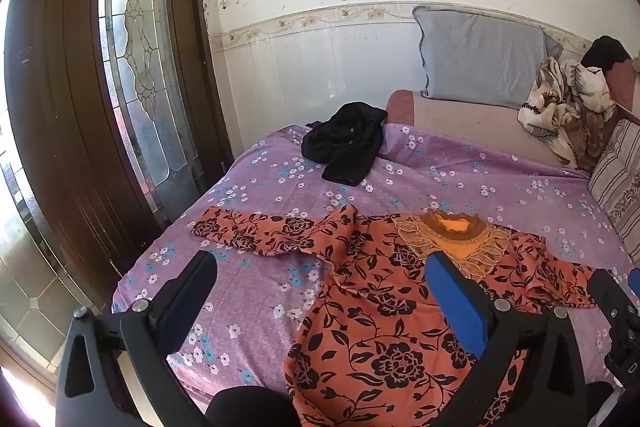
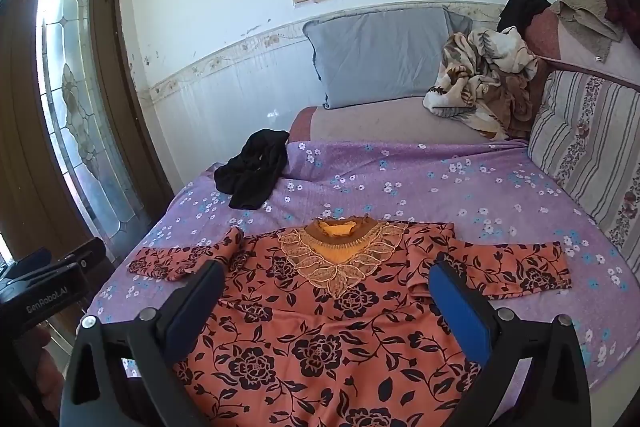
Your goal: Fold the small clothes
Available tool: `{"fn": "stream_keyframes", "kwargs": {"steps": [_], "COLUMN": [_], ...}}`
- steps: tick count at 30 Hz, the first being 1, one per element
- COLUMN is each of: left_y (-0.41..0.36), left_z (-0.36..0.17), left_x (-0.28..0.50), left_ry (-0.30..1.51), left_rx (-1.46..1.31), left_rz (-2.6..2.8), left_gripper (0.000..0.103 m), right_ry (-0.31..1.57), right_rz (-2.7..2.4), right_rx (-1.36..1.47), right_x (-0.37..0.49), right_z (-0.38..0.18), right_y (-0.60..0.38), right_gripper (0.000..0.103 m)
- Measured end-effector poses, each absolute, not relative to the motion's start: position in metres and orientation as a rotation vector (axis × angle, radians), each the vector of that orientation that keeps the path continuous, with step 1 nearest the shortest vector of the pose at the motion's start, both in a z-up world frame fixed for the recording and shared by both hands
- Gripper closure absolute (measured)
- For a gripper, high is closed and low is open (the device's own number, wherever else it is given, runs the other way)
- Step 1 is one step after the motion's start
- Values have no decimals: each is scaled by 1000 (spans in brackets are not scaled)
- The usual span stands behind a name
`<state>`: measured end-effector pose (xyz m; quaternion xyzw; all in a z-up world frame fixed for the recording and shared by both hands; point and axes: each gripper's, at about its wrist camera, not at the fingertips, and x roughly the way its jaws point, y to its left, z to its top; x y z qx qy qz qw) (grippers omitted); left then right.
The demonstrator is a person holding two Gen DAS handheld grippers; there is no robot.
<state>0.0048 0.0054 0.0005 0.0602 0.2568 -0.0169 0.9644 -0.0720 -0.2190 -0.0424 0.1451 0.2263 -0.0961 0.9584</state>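
Note:
An orange top with black flowers (image 1: pixel 380 307) (image 2: pixel 320 339) lies flat, front up, on the purple flowered bedsheet (image 1: pixel 460 183) (image 2: pixel 460 187), both sleeves spread out to the sides. Its lace collar (image 2: pixel 340 251) points to the far side. My left gripper (image 1: pixel 320 267) is open and empty above the top's left side. My right gripper (image 2: pixel 326 275) is open and empty above the middle of the top; it also shows at the right edge of the left wrist view (image 1: pixel 616 303). A crumpled black garment (image 1: pixel 346 143) (image 2: pixel 252 171) lies further back on the sheet.
A grey pillow (image 2: pixel 384 55) leans on the far wall. A crumpled cream and brown blanket (image 2: pixel 484 79) and a striped cushion (image 2: pixel 588 147) lie at the right. A wooden door with a glass pane (image 1: pixel 136 47) stands at the left, close to the bed's edge.

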Motion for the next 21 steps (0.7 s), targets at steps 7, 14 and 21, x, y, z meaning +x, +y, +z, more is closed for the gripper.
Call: {"fn": "stream_keyframes", "kwargs": {"steps": [7,14,21], "left_y": [14,31,37], "left_z": [-6,-10,-12], "left_x": [9,13,17], "left_ry": [517,534,509], "left_rx": [110,76,31], "left_rz": [14,59,60], "left_gripper": [0,0,0], "right_ry": [482,489,505], "right_rz": [-200,-186,-185], "right_rx": [296,299,305], "right_x": [-67,-63,-62], "right_z": [-49,-55,-57], "right_y": [-219,-216,-216], "right_gripper": [0,0,0]}}
